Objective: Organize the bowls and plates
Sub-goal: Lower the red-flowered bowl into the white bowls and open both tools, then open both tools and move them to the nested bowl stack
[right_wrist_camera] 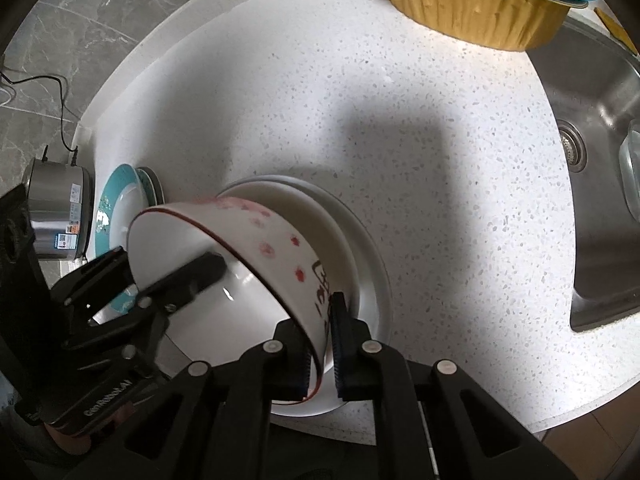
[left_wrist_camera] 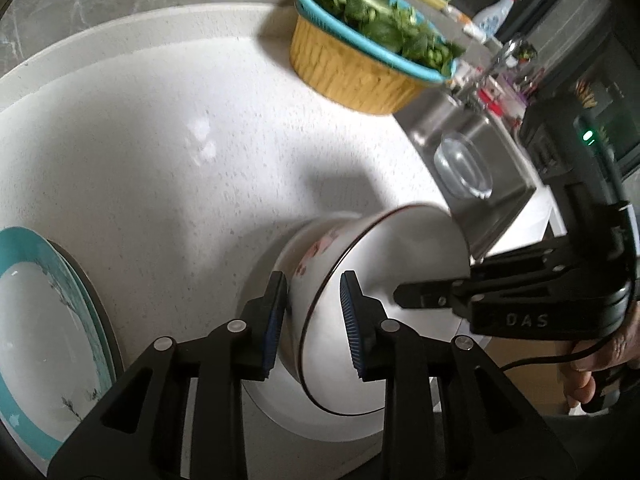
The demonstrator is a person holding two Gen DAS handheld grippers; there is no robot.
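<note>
The white speckled stone table (right_wrist_camera: 420, 168) carried everything, with a stainless steel sink (right_wrist_camera: 600, 208) sunk into it on one side. Far back stood a ribbed yellow basin (left_wrist_camera: 352, 76) holding a blue strainer of green leaves. A teal-rimmed white plate (left_wrist_camera: 36, 320) lay near the table's edge, well apart from the basin. Between them sat a stack of plain white dishes (right_wrist_camera: 368, 280), and a white ceramic bowl with pink flowers and a dark red rim (right_wrist_camera: 280, 256) stood tilted on its side in the top dish. The right tool (right_wrist_camera: 320, 354) was clamped tight on the bowl's rim. The left tool (left_wrist_camera: 314, 320) straddled the opposite rim, its blue pads narrowly parted and not visibly pressing.
</note>
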